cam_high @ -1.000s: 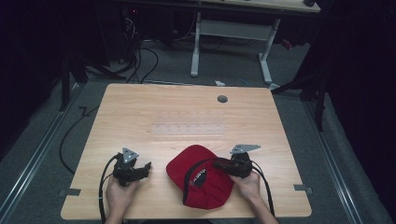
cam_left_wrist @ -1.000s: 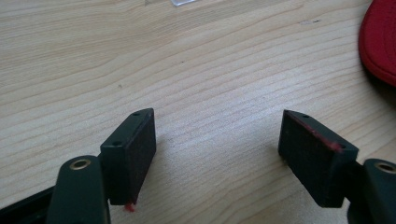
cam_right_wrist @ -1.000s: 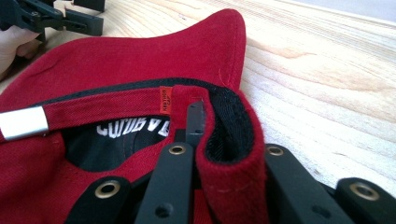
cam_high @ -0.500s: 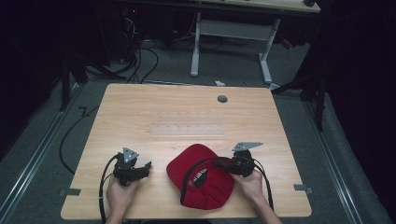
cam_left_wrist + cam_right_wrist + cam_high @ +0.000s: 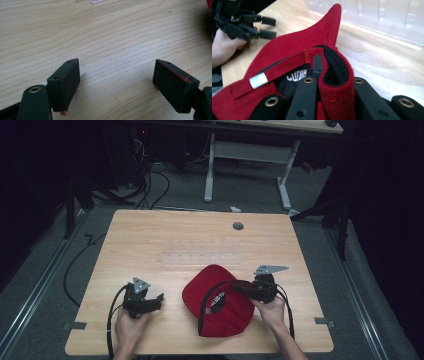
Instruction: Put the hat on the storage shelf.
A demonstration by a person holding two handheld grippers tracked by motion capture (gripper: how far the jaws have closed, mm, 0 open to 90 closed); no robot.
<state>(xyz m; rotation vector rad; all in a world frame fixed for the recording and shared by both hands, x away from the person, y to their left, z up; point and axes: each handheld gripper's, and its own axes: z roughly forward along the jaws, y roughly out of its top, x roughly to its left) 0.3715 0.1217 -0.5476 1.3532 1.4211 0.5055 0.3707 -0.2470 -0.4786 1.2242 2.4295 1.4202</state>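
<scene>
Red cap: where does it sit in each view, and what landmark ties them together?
High view: red cap, lower centre of the table.
Left gripper view: a red blur at the top right corner.
Right gripper view: centre, clamped.
Shared landmark: the clear plastic strip.

Left gripper [image 5: 159, 298]: in my left hand [image 5: 131, 329], low over the desk [image 5: 150, 245], jaws spread wide, nothing between them.
Right gripper [image 5: 235, 289]: in my right hand [image 5: 271, 307], jaws clamped on the cap [image 5: 220, 312] edge.

red cap [image 5: 220, 307] with black lining, pale woodgrain table [image 5: 165, 240], black jaws
</scene>
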